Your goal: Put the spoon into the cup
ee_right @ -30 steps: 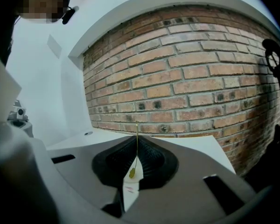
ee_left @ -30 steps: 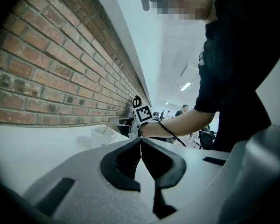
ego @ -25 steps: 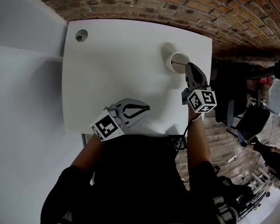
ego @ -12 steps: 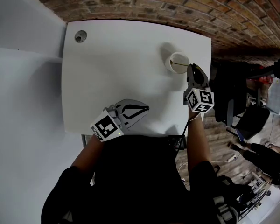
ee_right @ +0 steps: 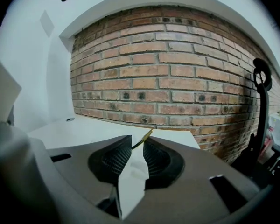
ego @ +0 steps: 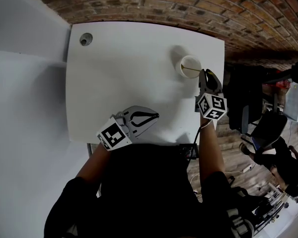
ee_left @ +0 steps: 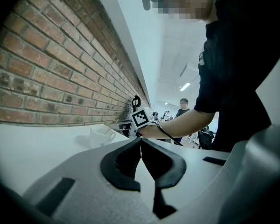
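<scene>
A white cup stands on the white table near its far right corner. A thin gold spoon lies in the cup, its handle leaning over the near rim. My right gripper is just in front of the cup. Its jaws have just been opening and now stand apart, and the spoon's handle tip shows in the gap at the right gripper without being pinched. My left gripper rests shut and empty near the table's front edge. The left gripper view shows the left gripper with its tips touching, and the cup beyond.
A round cable hole sits in the table's far left corner. A brick wall runs behind the table. The table's right edge is close to the cup, with chairs and people beyond it.
The right gripper has edged slightly left beside the cup and tipped further down. The left gripper has stayed where it was.
</scene>
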A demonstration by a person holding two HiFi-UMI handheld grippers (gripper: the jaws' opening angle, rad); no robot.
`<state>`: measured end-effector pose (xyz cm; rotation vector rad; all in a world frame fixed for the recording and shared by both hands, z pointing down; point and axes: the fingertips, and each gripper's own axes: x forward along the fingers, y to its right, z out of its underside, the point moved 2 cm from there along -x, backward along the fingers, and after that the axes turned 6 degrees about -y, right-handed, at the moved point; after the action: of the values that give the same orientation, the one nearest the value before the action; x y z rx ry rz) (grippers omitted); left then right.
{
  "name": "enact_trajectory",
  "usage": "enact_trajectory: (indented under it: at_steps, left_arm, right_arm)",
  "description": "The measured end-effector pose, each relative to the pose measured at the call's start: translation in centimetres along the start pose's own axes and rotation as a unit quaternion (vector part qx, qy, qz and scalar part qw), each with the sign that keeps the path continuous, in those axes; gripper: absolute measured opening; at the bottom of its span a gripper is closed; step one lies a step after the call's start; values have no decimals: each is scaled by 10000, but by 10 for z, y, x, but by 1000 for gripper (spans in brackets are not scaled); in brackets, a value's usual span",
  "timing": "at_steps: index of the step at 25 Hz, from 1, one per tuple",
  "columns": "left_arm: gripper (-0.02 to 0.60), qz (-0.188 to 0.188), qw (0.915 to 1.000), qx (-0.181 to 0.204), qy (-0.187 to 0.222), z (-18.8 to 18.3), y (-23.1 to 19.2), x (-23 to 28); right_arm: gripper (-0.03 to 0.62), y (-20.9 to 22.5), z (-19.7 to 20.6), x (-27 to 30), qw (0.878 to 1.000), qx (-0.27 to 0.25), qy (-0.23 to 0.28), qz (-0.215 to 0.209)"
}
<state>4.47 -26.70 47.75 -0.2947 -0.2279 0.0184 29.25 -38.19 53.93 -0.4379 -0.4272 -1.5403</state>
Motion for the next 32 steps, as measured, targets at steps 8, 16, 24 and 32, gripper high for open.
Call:
enact_trajectory:
  at_steps: [8, 16, 24, 32]
  left_arm:
    - [18, 32, 10000, 5, 12, 0, 2, 1]
    - [18, 69, 10000, 44, 24, -2, 4, 0]
    - [17, 158, 9996, 197, 158, -14, 11, -5]
    - [17, 194, 9986, 382, 305, -24, 20, -19]
  right_arm:
    - [112, 3, 5, 0, 9998, 16, -104, 148]
    - [191, 7, 2, -8, 9996, 233, 22, 160]
    - [216, 15, -16, -50, 9972, 277, 528, 452]
    - [118, -25, -51, -124, 9926, 62, 1213, -9]
